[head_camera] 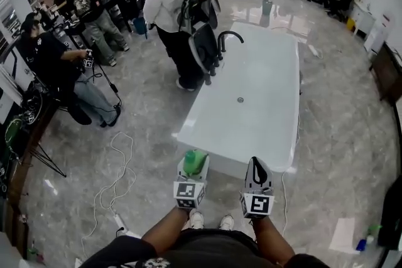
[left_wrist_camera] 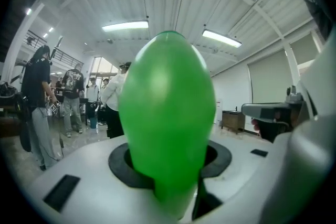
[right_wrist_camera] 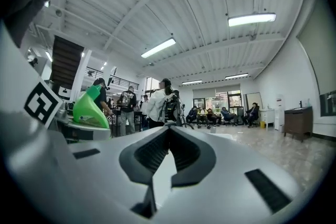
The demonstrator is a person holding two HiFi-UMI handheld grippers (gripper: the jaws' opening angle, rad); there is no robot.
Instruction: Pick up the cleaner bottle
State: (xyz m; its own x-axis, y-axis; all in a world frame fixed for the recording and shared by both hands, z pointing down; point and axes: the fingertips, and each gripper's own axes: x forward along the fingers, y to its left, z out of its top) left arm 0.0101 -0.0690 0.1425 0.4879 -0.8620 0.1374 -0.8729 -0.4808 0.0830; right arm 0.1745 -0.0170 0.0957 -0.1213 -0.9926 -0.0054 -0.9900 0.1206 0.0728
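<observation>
Left gripper view: smooth, rounded green cleaner bottle [left_wrist_camera: 168, 107] clamped in left tongs [left_wrist_camera: 169, 157], held roughly level above floor before white worktop [head_camera: 251, 103]; right tongs [right_wrist_camera: 168, 131] alongside, closed, empty.

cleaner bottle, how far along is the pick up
Done: the green cleaner bottle is gripped in the left claw and held in the air, off the near end of the white table. In hand: only that hold; the right claw is shut and empty. Left: nothing of the pick-up itself, as far as the views show.
</observation>
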